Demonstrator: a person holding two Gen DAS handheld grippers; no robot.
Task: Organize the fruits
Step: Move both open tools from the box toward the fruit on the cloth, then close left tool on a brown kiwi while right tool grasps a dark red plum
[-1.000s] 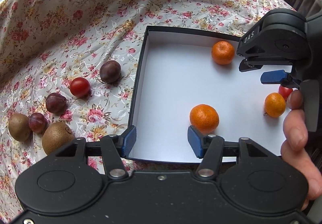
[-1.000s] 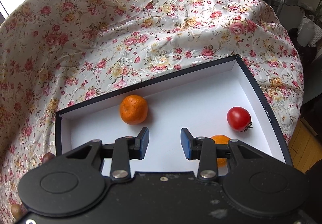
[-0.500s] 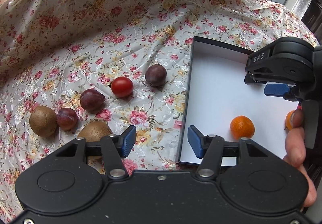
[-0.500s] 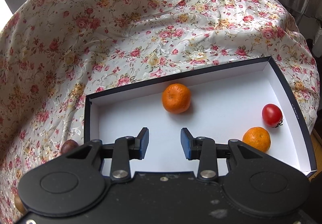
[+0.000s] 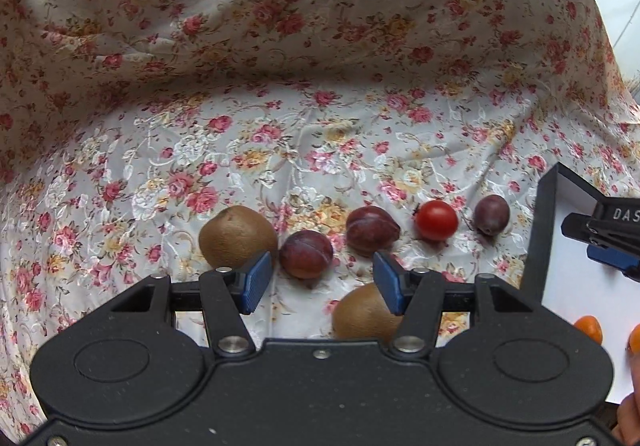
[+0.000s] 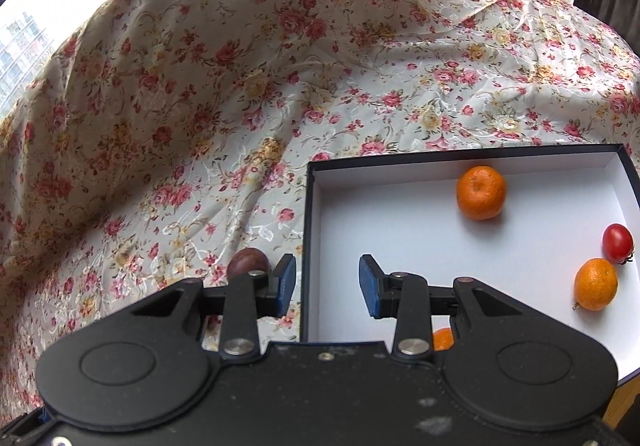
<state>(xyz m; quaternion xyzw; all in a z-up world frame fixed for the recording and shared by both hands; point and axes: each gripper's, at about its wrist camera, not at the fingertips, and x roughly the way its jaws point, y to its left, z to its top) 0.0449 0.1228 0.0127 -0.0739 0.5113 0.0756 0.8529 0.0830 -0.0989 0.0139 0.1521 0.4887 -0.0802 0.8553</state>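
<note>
Now the left claw (image 5: 316, 282), having swung away from the box (image 6: 532, 246) over the last second, is hovering above the loose fruit on the cloth (image 5: 280, 85). That is suggesting another pickup is starting. Its jaws are standing partly open and empty, a plum (image 5: 306, 254) lying between them, a kiwi (image 5: 364, 316) at 5 o'clock. The right claw (image 6: 327, 284), also open and empty, is straddling the box's left wall.

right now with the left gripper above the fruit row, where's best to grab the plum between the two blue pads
Take the plum across its round middle, coming straight down from above. It lies free on the floral cloth, and the open left gripper already brackets it. Set the pads on its left and right sides; the kiwi on its left sits close, so that pad probably needs care slipping in.
</note>
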